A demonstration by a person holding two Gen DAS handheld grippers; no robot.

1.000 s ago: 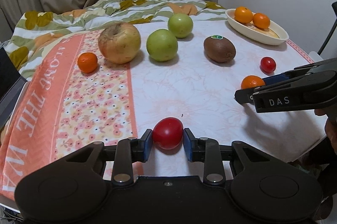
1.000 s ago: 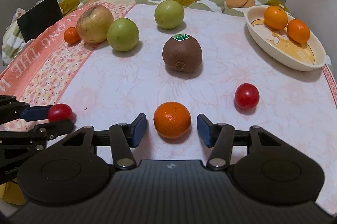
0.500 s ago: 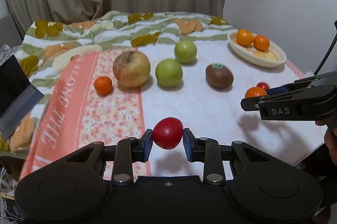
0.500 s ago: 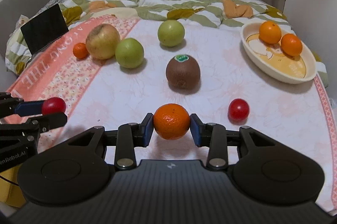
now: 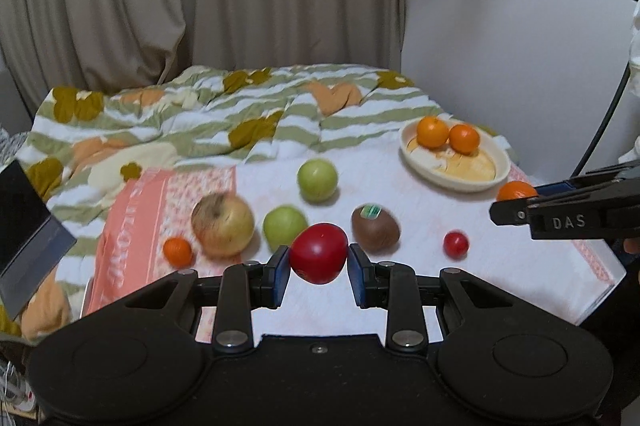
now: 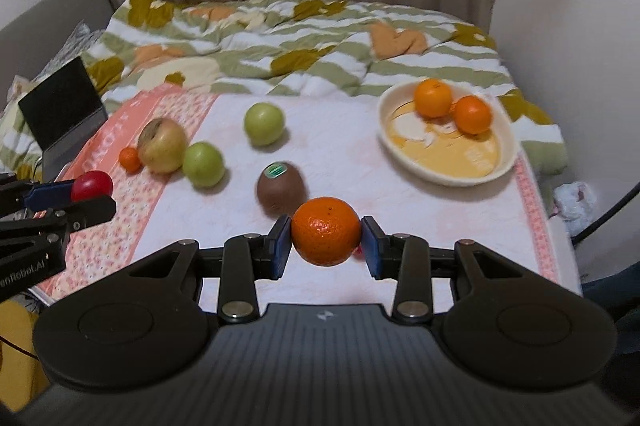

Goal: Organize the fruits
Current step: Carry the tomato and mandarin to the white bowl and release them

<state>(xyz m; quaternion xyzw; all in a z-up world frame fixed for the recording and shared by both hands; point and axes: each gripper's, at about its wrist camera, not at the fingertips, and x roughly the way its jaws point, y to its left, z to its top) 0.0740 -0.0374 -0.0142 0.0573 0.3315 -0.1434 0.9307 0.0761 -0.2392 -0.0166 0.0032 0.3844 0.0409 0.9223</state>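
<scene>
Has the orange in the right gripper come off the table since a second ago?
Yes. The orange, clamped in the right gripper, has risen: it now overlaps the kiwi, no longer resting on the tablecloth.

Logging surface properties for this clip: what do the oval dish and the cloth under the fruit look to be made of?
The oval dish looks like glazed ceramic, possibly melamine: cream, smooth thick rim, printed yellow picture inside. The cloth looks like thin woven or printed fabric, matt, with a faint pale pattern and a pink floral border; blur hides the weave.
</scene>
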